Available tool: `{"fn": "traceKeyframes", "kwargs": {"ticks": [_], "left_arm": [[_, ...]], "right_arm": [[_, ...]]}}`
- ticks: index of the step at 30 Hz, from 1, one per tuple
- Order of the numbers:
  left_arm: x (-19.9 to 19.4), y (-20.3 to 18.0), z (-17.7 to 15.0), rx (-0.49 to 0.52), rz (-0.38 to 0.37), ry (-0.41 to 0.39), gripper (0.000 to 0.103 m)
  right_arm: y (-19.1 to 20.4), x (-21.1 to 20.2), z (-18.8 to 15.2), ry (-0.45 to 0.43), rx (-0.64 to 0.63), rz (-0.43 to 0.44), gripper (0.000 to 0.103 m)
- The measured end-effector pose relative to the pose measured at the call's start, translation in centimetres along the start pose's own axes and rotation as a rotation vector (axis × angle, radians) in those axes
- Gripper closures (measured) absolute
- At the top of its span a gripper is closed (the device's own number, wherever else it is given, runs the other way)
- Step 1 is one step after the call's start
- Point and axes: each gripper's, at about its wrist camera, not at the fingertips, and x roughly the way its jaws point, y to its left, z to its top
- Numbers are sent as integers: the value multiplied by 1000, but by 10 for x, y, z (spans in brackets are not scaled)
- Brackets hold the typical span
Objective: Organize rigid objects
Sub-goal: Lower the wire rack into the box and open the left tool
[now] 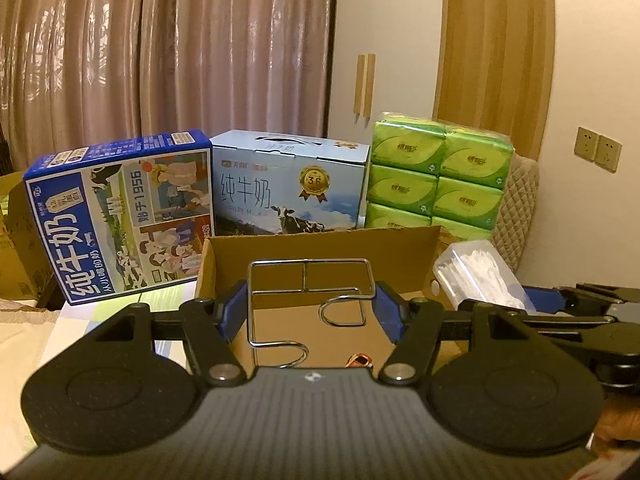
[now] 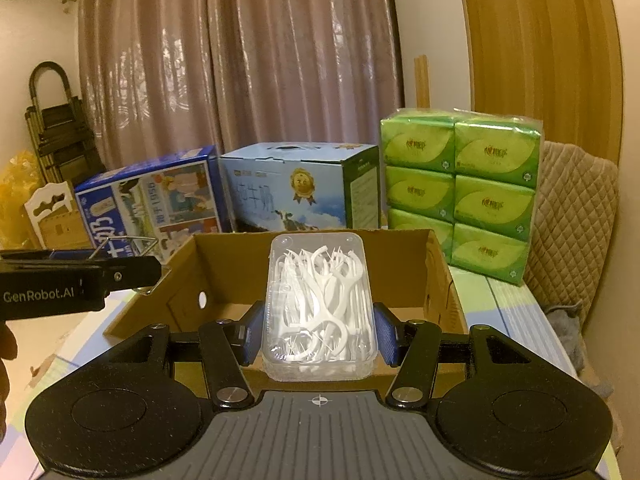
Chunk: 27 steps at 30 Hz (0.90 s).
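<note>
My left gripper is shut on a bent metal wire rack and holds it over the open cardboard box. My right gripper is shut on a clear plastic box of white floss picks, held over the near edge of the same cardboard box. The floss box and right gripper also show at the right of the left wrist view. The left gripper with the wire rack shows at the left of the right wrist view. A small red object lies inside the box.
Two milk cartons, one dark blue and one light blue, stand behind the cardboard box. A pack of green tissue packets stands at the back right. A quilted chair back is at the right. Curtains hang behind.
</note>
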Motion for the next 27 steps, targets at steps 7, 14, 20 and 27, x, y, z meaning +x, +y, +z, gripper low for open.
{"fn": "traceKeyframes", "kwargs": {"ticks": [7, 14, 20, 27], "left_arm": [[21, 5, 4, -9, 0, 26, 41], [38, 13, 0, -36, 1, 69, 41], [54, 21, -8, -73, -1, 101, 41], [69, 32, -13, -130, 12, 122, 41]], "right_arm": [[0, 25, 11, 5, 11, 9, 51], [-7, 41, 12, 28, 29, 7, 51], [-15, 52, 8, 49, 44, 1, 51], [-25, 59, 3, 66, 67, -4, 51]]}}
